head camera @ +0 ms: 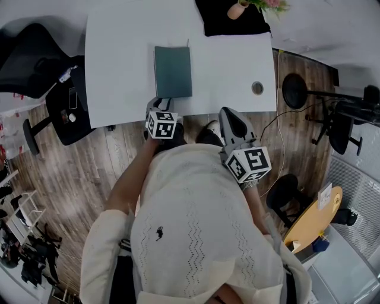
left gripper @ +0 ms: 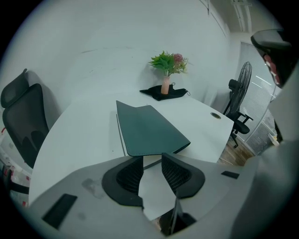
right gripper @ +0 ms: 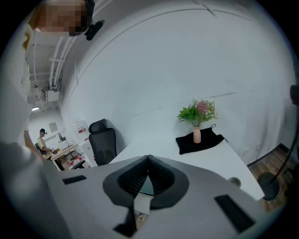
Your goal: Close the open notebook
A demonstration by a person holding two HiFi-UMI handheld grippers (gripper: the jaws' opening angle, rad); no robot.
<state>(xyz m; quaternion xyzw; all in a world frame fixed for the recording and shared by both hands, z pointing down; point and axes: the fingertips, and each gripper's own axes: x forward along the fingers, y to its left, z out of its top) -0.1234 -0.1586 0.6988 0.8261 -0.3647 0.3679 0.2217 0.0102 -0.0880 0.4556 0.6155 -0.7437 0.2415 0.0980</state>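
Observation:
A dark green notebook (head camera: 173, 71) lies shut and flat on the white table (head camera: 119, 71), near its front edge. In the left gripper view the notebook's cover (left gripper: 149, 128) lies just beyond the jaws. My left gripper (head camera: 162, 105) hovers at the notebook's near edge, open, with only bare table between its fingers (left gripper: 176, 172). My right gripper (head camera: 229, 116) is held back off the table's front edge, over the floor. Its jaws (right gripper: 148, 159) meet at the tips, shut on nothing.
A vase of flowers (head camera: 237, 9) stands on a black cloth (head camera: 231, 24) at the table's far right. A round cable hole (head camera: 257, 88) sits near the right front corner. A black office chair (head camera: 29, 59) is at the left, a floor fan (head camera: 295, 90) at the right.

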